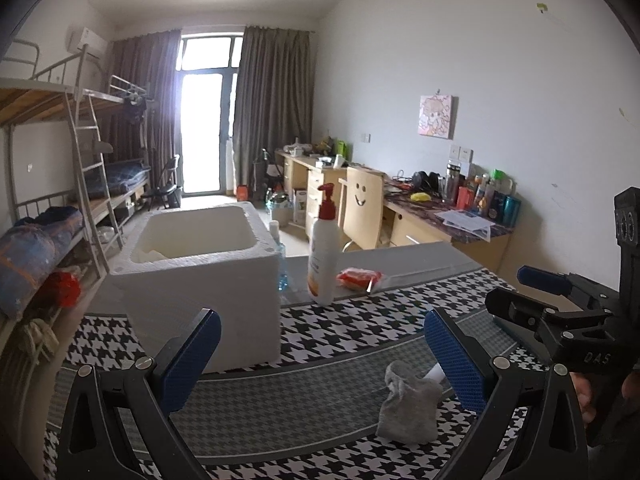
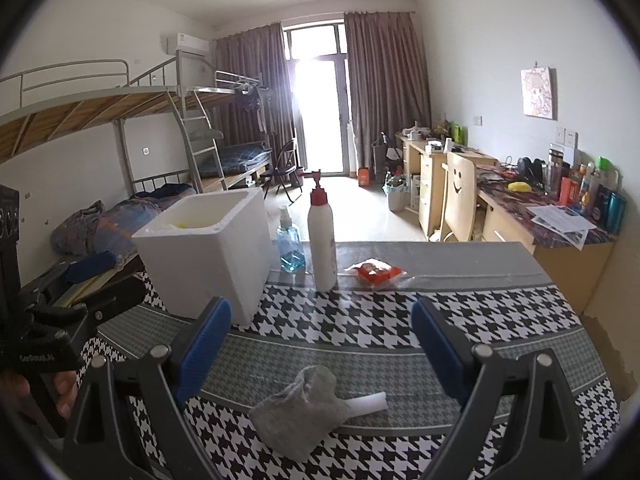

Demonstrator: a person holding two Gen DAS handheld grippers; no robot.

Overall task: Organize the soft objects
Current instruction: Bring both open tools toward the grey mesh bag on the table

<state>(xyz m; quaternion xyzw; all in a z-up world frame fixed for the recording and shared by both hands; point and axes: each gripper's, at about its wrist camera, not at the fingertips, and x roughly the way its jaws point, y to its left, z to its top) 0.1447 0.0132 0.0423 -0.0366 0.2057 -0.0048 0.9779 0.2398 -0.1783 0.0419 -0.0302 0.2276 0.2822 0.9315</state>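
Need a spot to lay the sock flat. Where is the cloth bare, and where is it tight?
Bare: the checked cloth right of the sock, and the stretch between the sock and the white bottle. Crowded: the far left, where the foam box, blue bottle, white bottle and red packet stand close.

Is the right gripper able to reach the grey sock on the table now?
Probably yes. The right gripper is open, and the grey sock lies just ahead between its fingers with nothing in between. Only a white roll touches it.
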